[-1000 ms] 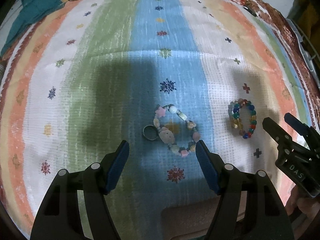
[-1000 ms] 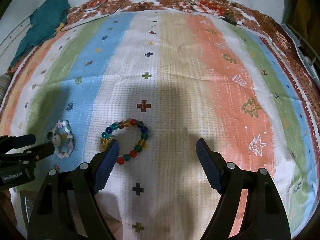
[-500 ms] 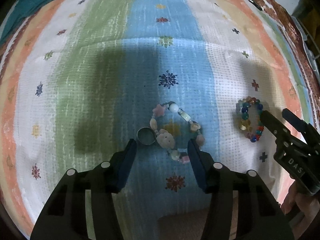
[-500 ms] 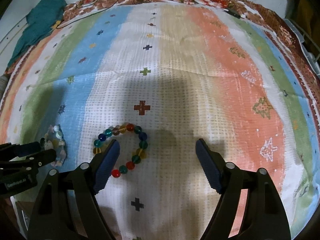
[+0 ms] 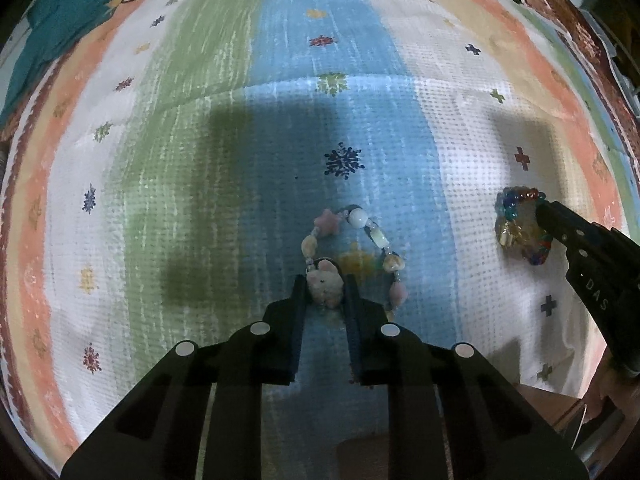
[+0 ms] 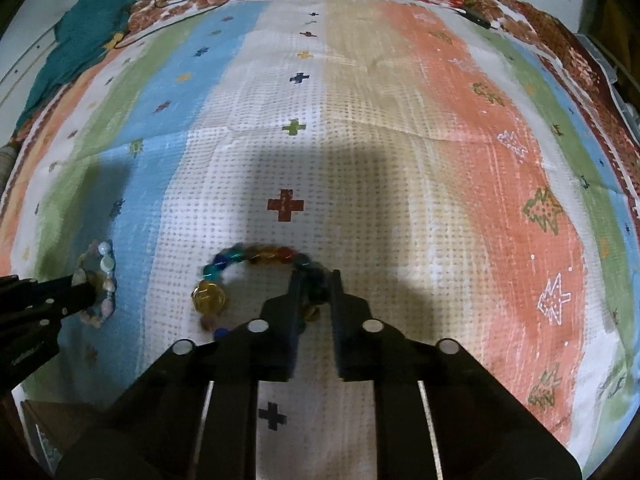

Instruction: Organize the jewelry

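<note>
A pastel bead bracelet [image 5: 374,236] with a pink star and a pale animal charm lies on the blue stripe of the cloth. My left gripper [image 5: 324,284] is shut on its animal charm [image 5: 323,282]. A ring shows dimly behind that charm. A bracelet of coloured glass beads [image 6: 248,262] lies on the white stripe. My right gripper [image 6: 314,286] is shut on its right side. In the left wrist view that bracelet [image 5: 516,224] sits at the right, with the right gripper's fingers [image 5: 560,224] on it. The pastel bracelet [image 6: 100,280] shows at the left of the right wrist view.
A striped cloth [image 6: 400,160] with small cross and tree marks covers the surface, over a brown floral cloth [image 6: 580,64]. A teal fabric [image 6: 80,48] lies at the far left corner. A thin cable [image 6: 192,12] runs along the far edge.
Both grippers moved down and forward and closed: the left on the pastel bracelet's charm, the right on the coloured bead bracelet, which now looks bunched and blurred.
</note>
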{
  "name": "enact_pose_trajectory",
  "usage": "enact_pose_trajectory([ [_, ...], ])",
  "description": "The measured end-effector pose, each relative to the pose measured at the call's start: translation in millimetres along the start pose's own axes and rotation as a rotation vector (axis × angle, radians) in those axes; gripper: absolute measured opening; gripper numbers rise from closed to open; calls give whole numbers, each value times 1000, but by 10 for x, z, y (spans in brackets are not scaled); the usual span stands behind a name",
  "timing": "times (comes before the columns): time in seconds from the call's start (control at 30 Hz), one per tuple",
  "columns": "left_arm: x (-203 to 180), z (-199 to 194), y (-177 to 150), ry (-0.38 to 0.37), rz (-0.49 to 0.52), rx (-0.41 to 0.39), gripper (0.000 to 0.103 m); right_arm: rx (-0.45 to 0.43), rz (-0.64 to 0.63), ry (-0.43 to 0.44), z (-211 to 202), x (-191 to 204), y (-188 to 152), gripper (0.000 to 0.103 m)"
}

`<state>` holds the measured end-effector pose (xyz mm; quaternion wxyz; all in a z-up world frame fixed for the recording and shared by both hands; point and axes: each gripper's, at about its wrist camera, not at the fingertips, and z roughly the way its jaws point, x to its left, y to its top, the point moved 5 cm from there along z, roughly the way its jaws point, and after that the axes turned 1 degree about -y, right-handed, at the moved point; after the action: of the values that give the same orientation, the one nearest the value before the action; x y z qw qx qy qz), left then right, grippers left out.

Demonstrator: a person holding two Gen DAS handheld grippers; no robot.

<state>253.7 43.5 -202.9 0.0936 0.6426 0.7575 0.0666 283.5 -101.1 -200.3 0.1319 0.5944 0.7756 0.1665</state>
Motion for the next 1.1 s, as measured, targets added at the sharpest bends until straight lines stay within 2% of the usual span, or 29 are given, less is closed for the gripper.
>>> enact_pose_trajectory([
  [0.27,-6,-361,9,-38,4,-79,18,-47,-5,16,-211,12,23,10],
  [0.47,25,-572,-44,-35,31,-130,18,-98,-38,28,-473,121,38,10],
  [1.1,-37,-830,-94,-17,63,-204,18,-158,-94,38,-790,290,-40,10],
])
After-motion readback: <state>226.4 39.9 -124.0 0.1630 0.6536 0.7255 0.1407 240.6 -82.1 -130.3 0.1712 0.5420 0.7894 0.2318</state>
